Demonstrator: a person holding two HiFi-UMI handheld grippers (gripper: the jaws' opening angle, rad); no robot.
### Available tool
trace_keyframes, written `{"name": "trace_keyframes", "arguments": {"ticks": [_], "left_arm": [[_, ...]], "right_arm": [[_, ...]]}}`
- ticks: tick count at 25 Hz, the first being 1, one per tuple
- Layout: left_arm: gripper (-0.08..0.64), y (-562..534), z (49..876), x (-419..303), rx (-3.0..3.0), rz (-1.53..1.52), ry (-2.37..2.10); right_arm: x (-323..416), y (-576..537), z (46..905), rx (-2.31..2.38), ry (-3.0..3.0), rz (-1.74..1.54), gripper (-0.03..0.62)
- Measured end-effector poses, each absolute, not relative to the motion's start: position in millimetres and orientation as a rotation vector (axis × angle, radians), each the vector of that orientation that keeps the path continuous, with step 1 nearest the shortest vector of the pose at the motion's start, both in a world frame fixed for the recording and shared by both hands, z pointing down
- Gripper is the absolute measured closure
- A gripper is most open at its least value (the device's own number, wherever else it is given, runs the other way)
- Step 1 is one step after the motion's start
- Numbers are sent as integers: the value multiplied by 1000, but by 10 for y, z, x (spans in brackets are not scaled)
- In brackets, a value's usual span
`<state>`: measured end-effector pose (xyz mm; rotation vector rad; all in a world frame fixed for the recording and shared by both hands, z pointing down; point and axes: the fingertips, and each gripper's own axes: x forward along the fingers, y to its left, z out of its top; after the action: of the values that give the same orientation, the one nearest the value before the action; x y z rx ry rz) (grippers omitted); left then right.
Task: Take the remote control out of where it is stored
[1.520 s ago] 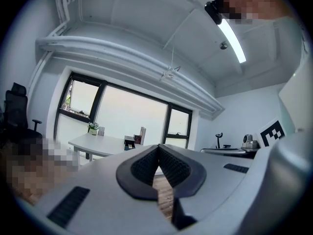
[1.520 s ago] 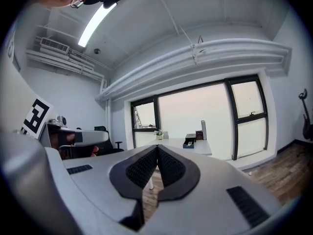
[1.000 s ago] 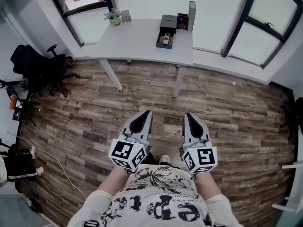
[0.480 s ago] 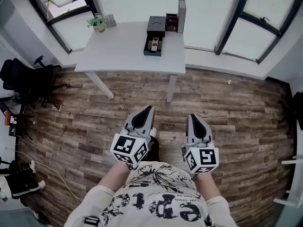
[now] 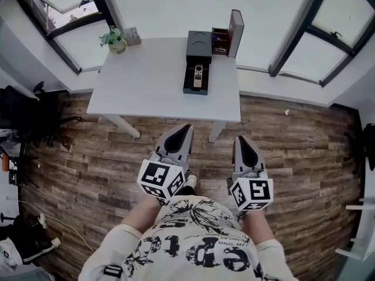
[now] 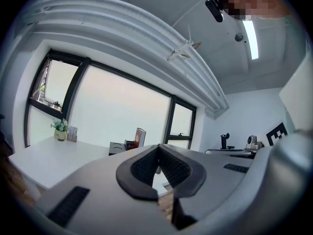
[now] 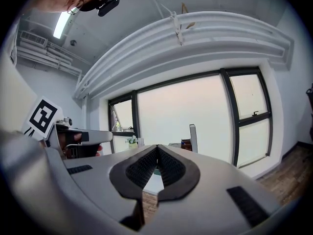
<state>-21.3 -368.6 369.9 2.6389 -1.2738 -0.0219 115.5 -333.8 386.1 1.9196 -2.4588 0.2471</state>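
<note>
Holding both tools low at the waist: left hand-held gripper has its jaws pressed together with nothing between them, and right hand-held gripper is the same, closed and empty. The remote control lies flat in the pulled-out drawer of a black storage box on the white table, well ahead of both hand-held grippers and roughly between the lines they point along. Nothing is grasped yet and the task looks barely begun. Risks, as I judge them: the jaws must open before arriving, or closed tips will just shove the remote or push the drawer back in. The remote sits low between the drawer walls, so a pinch from a bad angle could catch a wall or drag the whole box. An upright book and a small brown organiser stand just right of the box, and a wide swing by the right hand-held gripper could tip them. A potted plant sits far ahead to the left, out of the way. The wooden floor between the person and the table shows no obstacle.
</note>
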Motion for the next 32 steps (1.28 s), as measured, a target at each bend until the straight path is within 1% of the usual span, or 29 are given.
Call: {"name": "trace_keyframes", "arguments": {"ticks": [5, 10, 19, 26, 32], "left_arm": [[551, -4312, 3768, -331, 2628, 9, -1240], [551, -4718, 3912, -316, 2585, 27, -1228], [551, -5465, 4155, 9, 2491, 80, -1361], [551, -6182, 4093, 435, 2454, 128, -1529], [551, -6588, 4429, 578, 2266, 149, -1574]], "right_arm": [[1005, -3975, 3882, 1927, -2438, 257, 591], [1032, -4367, 3984, 1915, -2406, 284, 591], [1432, -5373, 4212, 1788, -2486, 337, 591], [1815, -6288, 4211, 1607, -2571, 333, 591], [1980, -6775, 4381, 1474, -2600, 385, 591]]}}
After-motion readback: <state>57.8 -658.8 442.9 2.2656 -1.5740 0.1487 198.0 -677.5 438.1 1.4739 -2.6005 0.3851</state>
